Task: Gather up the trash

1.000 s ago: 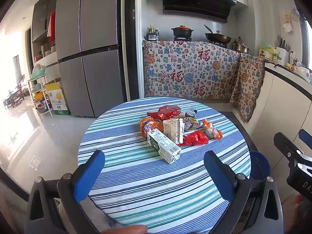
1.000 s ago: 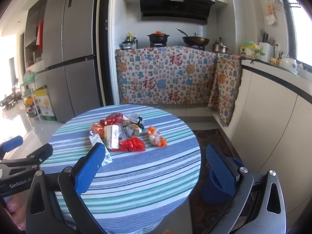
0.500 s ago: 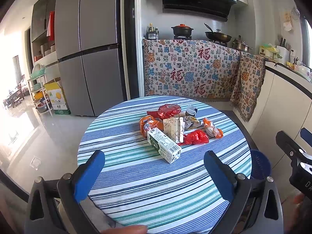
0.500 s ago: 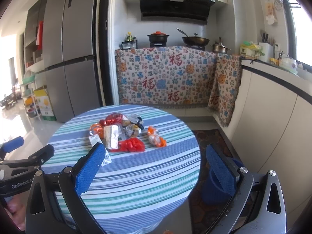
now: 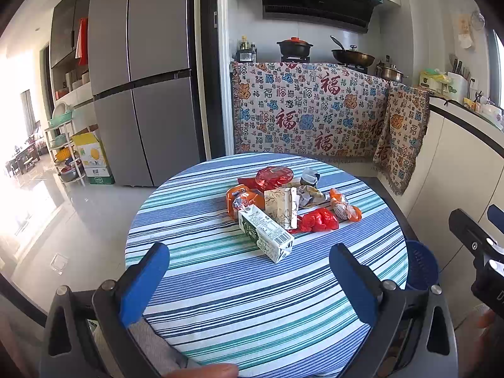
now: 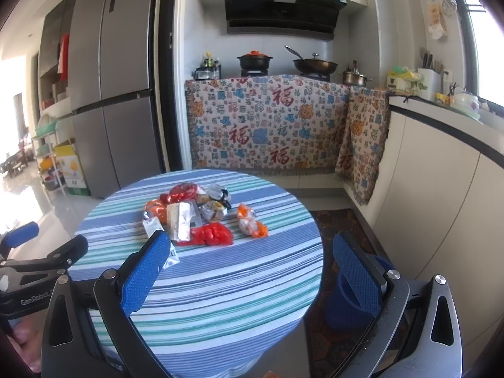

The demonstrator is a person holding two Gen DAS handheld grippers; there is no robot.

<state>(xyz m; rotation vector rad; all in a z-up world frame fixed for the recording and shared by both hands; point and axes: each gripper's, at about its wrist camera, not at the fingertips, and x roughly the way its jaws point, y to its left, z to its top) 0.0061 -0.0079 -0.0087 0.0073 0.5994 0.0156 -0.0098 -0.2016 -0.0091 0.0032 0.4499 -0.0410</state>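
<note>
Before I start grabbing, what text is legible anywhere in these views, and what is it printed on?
"GenRobot" (cut off after): side of the left gripper.
"福": large red characters repeated on the patterned cloth.
Milk carton: barcode and print too small to read.
Orange wrapper: white label blurred.
Yellow cardboard box: print unreadable.

Trash pile [image 5: 283, 201] clustered mid-table [image 5: 220, 283]
</note>
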